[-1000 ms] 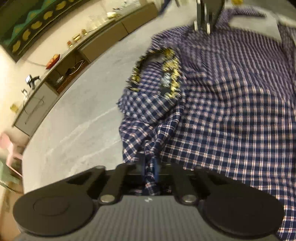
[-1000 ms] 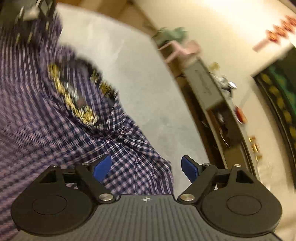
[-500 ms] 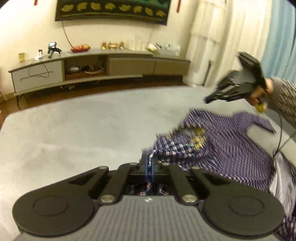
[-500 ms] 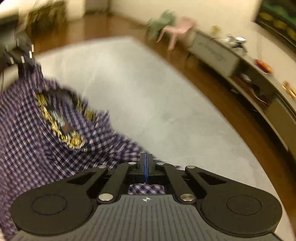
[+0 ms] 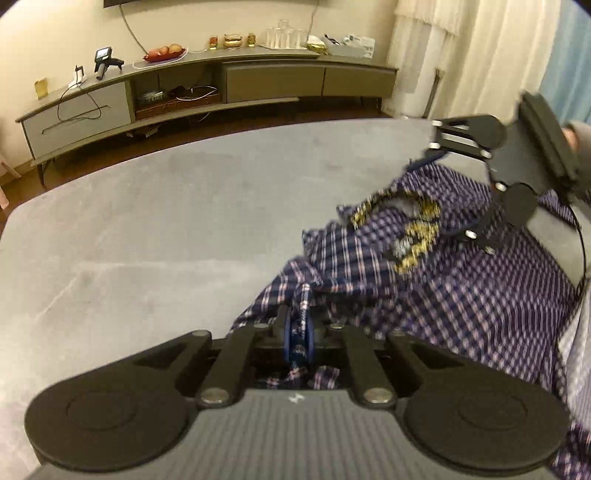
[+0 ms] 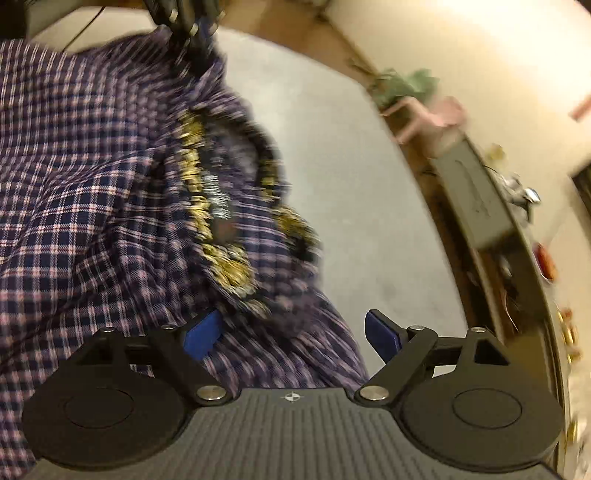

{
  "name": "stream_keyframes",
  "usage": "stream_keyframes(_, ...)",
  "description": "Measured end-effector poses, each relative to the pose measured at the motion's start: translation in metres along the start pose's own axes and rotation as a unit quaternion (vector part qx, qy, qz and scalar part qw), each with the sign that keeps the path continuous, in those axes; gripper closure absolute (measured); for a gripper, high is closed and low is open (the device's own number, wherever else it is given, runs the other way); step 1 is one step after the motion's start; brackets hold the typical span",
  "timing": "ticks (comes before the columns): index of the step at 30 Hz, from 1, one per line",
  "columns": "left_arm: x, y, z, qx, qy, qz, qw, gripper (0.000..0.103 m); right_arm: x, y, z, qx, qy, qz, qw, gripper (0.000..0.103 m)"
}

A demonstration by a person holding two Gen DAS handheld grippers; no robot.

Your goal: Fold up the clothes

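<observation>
While the left gripper [image 5: 299,332] stayed pinched on a bunched fold of the plaid shirt [image 5: 480,295], its blue pads [image 5: 286,330] stood almost together with the cloth squeezed between them, having eased apart only a touch. From that pinch the shirt ran forward and to the right across the grey bed [image 5: 166,229], with its gold-trimmed collar [image 5: 413,236] ahead and to the right of the fingers. Beyond the collar, further right, hung the right gripper [image 5: 447,192], seen side-on with its fingers spread above the fabric.

From the right wrist view, the right gripper [image 6: 291,334] had just sprung wide, its two blue pads [image 6: 203,332] well apart with shirt cloth lying below and between them but pressed by neither. The collar lay just ahead and slightly left of those fingers. At the far top of that view, the left gripper [image 6: 184,18] gripped the shirt's far edge. To the right ran a low cabinet [image 6: 476,206] along the wall.
</observation>
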State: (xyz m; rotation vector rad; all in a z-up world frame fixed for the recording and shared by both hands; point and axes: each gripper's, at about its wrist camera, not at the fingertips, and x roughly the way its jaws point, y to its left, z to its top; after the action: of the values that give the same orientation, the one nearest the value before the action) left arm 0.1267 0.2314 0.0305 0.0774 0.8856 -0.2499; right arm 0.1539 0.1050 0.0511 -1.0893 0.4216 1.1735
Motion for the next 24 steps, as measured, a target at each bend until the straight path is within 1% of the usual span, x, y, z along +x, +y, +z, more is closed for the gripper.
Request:
stream_keyframes(1, -0.003, 0.001, -0.001, 0.009, 0.000, 0.004, 1.0000, 0.093, 0.004, -0.007, 0.003, 0.025, 0.002, 0.013, 1.000, 0.050)
stream_keyframes(2, -0.004, 0.004, 0.000, 0.015, -0.003, 0.009, 0.9998, 0.093, 0.007, -0.017, 0.006, 0.061, 0.007, 0.029, 0.998, 0.085)
stream_keyframes(3, -0.003, 0.006, 0.003, 0.017, -0.010, 0.016, 0.9997, 0.093, 0.006, -0.029, 0.008, 0.098, 0.004, 0.040, 0.994, 0.088)
stream_keyframes(4, -0.004, 0.009, 0.005, 0.017, -0.018, 0.022, 0.9994, 0.092, 0.000, -0.043, 0.007, 0.134, -0.009, 0.051, 0.990, 0.093)
stream_keyframes(5, -0.006, 0.013, 0.007, 0.017, -0.027, 0.027, 0.9991, 0.090, -0.010, -0.058, 0.005, 0.177, -0.027, 0.061, 0.982, 0.094)
stream_keyframes(6, -0.003, 0.015, 0.011, 0.014, -0.032, 0.032, 0.9989, 0.087, -0.022, -0.077, 0.002, 0.228, -0.045, 0.063, 0.971, 0.094)
stream_keyframes(7, 0.002, 0.017, 0.017, 0.011, -0.035, 0.036, 0.9987, 0.081, -0.028, -0.095, -0.002, 0.270, -0.053, 0.058, 0.960, 0.094)
stream_keyframes(9, 0.013, 0.021, 0.027, 0.005, -0.042, 0.046, 0.9981, 0.073, -0.035, -0.128, -0.011, 0.342, -0.059, 0.043, 0.937, 0.093)
stream_keyframes(10, 0.018, 0.023, 0.033, 0.002, -0.045, 0.050, 0.9977, 0.072, -0.029, -0.145, -0.016, 0.382, -0.052, 0.022, 0.922, 0.092)
stream_keyframes(11, 0.026, 0.024, 0.039, -0.003, -0.044, 0.054, 0.9976, 0.073, -0.022, -0.154, -0.024, 0.410, -0.041, 0.001, 0.911, 0.073)
stream_keyframes(12, 0.034, 0.025, 0.045, -0.007, -0.039, 0.059, 0.9975, 0.073, -0.017, -0.159, -0.032, 0.431, -0.033, -0.017, 0.902, 0.060)
stream_keyframes(13, 0.042, 0.026, 0.050, -0.010, -0.034, 0.065, 0.9973, 0.073, -0.011, -0.163, -0.041, 0.451, -0.024, -0.034, 0.892, 0.039)
stream_keyframes(15, 0.048, 0.030, 0.056, -0.017, -0.033, 0.068, 0.9970, 0.073, 0.000, -0.171, -0.058, 0.489, -0.006, -0.069, 0.869, 0.038)
stream_keyframes(16, 0.048, 0.033, 0.059, -0.021, -0.037, 0.065, 0.9970, 0.071, -0.003, -0.170, -0.069, 0.504, -0.011, -0.076, 0.860, 0.036)
stream_keyframes(17, 0.049, 0.036, 0.061, -0.026, -0.042, 0.062, 0.9969, 0.070, -0.007, -0.164, -0.079, 0.506, -0.014, -0.085, 0.858, 0.029)
stream_keyframes(18, 0.052, 0.039, 0.065, -0.031, -0.044, 0.060, 0.9967, 0.068, -0.008, -0.156, -0.088, 0.502, -0.012, -0.097, 0.859, 0.025)
stream_keyframes(19, 0.057, 0.043, 0.069, -0.038, -0.044, 0.059, 0.9965, 0.068, -0.006, -0.149, -0.096, 0.492, 0.001, -0.104, 0.864, 0.021)
stream_keyframes(20, 0.064, 0.045, 0.075, -0.043, -0.040, 0.056, 0.9967, 0.068, -0.001, -0.141, -0.103, 0.479, 0.020, -0.109, 0.871, 0.021)
stream_keyframes(22, 0.084, 0.045, 0.086, -0.045, -0.025, 0.051, 0.9974, 0.068, 0.008, -0.127, -0.118, 0.452, 0.058, -0.118, 0.882, 0.023)
stream_keyframes(24, 0.108, 0.043, 0.094, -0.034, 0.001, 0.074, 0.9967, 0.069, 0.018, -0.118, -0.132, 0.432, 0.085, -0.124, 0.889, 0.036)
